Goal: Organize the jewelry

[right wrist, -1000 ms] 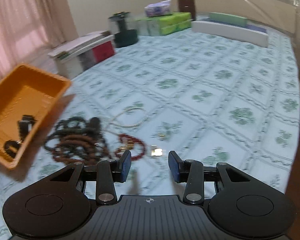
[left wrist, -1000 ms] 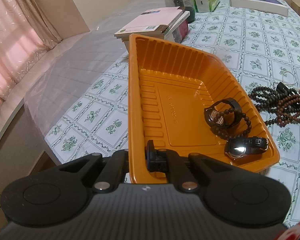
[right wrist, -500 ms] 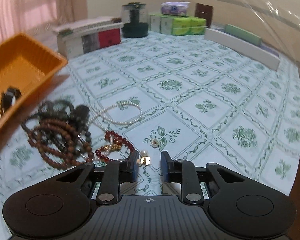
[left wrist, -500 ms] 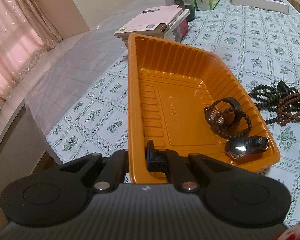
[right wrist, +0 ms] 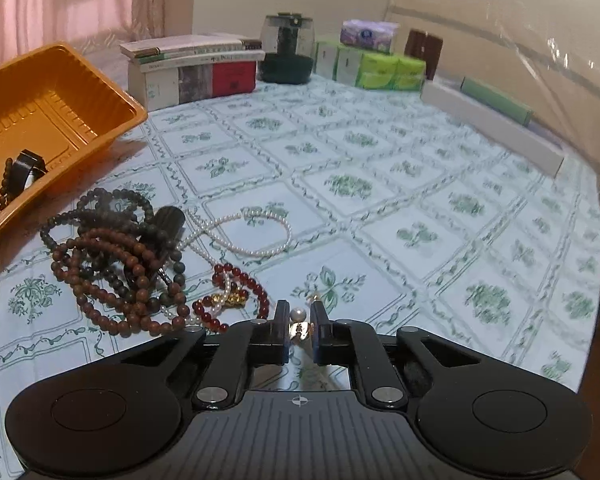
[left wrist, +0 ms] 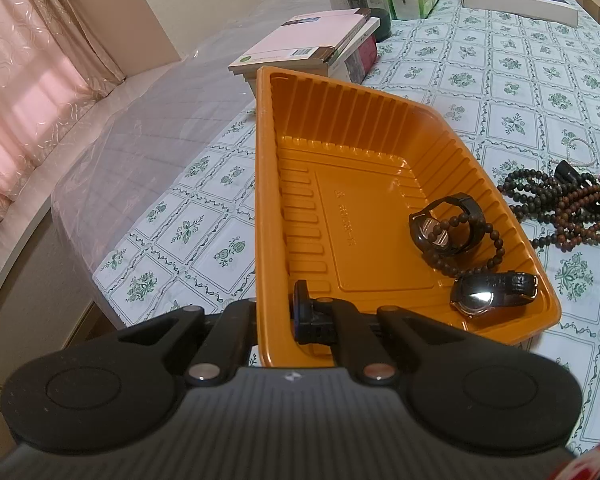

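A: Right gripper (right wrist: 299, 322) low over the tablecloth (right wrist: 380, 200), jaws just closing, narrow gap left, pearl earring (right wrist: 299, 315) between them; pad contact not clear.

B: Left gripper (left wrist: 276, 312)?

A: Clamped shut on the near wall of the orange tray (left wrist: 268, 200); two watches and a bead bracelet inside.

B: Advice for the pinch?

A: Probably squeeze slowly, square on the pearl; tiny, round, likely to squirt out. Lift straight, clear of the red bead bracelet (right wrist: 236, 300) just left of the fingertips.
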`<state>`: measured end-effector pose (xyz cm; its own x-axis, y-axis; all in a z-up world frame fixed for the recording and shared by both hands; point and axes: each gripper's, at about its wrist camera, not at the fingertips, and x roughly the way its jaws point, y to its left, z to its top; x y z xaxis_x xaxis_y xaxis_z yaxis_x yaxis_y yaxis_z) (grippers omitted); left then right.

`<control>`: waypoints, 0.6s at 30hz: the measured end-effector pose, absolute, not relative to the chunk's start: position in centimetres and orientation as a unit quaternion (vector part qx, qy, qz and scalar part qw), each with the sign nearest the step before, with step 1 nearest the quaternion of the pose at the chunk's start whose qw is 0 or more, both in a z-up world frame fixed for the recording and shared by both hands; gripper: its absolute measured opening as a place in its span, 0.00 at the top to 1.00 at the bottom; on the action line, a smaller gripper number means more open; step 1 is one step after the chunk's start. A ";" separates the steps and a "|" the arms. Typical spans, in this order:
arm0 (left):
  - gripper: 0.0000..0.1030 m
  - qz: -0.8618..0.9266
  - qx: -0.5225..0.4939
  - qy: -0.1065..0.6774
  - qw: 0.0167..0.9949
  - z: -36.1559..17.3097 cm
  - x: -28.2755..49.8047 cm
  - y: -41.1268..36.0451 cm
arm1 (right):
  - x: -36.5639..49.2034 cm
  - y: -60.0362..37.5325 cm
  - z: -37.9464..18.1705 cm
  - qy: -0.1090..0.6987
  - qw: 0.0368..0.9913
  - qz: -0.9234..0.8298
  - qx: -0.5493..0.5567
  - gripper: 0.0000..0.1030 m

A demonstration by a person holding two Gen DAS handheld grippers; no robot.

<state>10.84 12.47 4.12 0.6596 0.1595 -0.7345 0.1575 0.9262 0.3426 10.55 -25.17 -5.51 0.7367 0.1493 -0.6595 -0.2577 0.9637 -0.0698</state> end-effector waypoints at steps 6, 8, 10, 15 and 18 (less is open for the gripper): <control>0.98 0.000 0.191 0.412 0.891 4.1 10.8 12.6 | 9.9 -23.5 -2.8 0.319 0.934 0.145 -0.070 0.90; 0.98 0.000 0.191 0.412 0.891 4.1 10.8 12.6 | 9.8 -22.1 -1.6 0.308 0.934 0.171 -0.058 0.90; 0.98 0.000 0.191 0.412 0.891 4.1 10.8 12.6 | 9.8 -20.5 -0.4 0.299 0.931 0.203 -0.046 0.90; 0.98 -0.001 0.191 0.412 0.891 4.1 10.7 12.6 | 9.9 -15.4 1.7 0.284 0.915 0.285 -0.029 0.90; 0.98 -0.003 0.192 0.411 0.891 4.1 10.7 12.6 | 10.1 -12.3 2.2 0.279 0.904 0.323 -0.029 0.90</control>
<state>10.67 12.56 4.14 0.6623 0.1528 -0.7335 0.1629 0.9262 0.3401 10.08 -12.31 2.25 0.6360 0.5671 -0.5234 -0.5994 0.7902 0.1277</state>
